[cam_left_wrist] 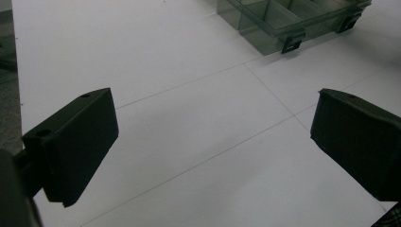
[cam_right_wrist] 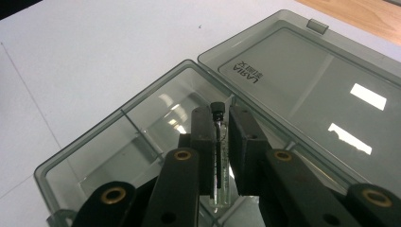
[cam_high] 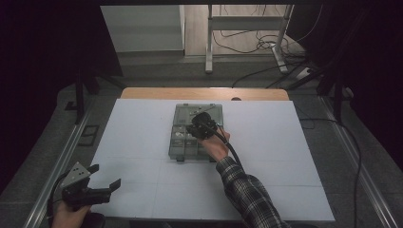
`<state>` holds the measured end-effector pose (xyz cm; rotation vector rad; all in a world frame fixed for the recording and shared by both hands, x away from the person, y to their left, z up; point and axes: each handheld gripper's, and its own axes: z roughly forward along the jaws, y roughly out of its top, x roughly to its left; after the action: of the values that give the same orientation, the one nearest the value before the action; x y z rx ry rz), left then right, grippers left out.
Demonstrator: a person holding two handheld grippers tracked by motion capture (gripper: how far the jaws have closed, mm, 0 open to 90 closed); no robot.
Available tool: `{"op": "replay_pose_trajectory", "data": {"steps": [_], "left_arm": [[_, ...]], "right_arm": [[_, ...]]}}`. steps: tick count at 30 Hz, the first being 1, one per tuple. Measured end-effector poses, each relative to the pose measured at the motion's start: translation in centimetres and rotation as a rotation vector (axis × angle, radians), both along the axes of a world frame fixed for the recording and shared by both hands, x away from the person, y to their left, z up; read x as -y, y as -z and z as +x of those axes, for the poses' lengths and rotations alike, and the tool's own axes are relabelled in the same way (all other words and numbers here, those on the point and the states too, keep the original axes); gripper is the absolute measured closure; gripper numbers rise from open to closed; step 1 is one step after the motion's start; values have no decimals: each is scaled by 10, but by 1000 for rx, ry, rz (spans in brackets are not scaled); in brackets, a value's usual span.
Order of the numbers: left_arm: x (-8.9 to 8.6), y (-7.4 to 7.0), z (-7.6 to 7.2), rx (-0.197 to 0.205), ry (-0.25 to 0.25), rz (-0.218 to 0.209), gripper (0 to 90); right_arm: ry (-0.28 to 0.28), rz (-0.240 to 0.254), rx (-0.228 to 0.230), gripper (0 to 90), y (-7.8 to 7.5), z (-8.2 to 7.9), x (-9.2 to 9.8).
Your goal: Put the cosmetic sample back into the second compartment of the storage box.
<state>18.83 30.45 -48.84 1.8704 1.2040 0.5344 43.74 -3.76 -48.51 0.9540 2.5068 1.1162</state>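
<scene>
A white board covers the table, and near its middle sits a smoky clear plastic box with its lid thrown open toward the far side — dividers split its inside into compartments. The right gripper hangs over the box, its jaws clamped together on a small glass vial with a black cap, held just above one of the compartments beside the hinge. The left gripper sits well apart at the near left corner of the board — its jaws spread wide with nothing between them.
</scene>
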Motion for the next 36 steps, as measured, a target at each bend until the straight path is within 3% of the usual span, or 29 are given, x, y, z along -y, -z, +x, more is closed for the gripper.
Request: {"op": "replay_pose_trajectory", "data": {"steps": [10, 23, 36], "left_arm": [[0, 0, 0, -1, 1, 4, 19], [1, 0, 0, 0, 4, 9, 21], [2, 0, 0, -1, 5, 13, 23]], "right_arm": [[18, -16, -31, 794, 10, 4, -3], [12, -21, -46, 732, 9, 0, -1], [-7, -25, -45, 612, 3, -8, 4]]}}
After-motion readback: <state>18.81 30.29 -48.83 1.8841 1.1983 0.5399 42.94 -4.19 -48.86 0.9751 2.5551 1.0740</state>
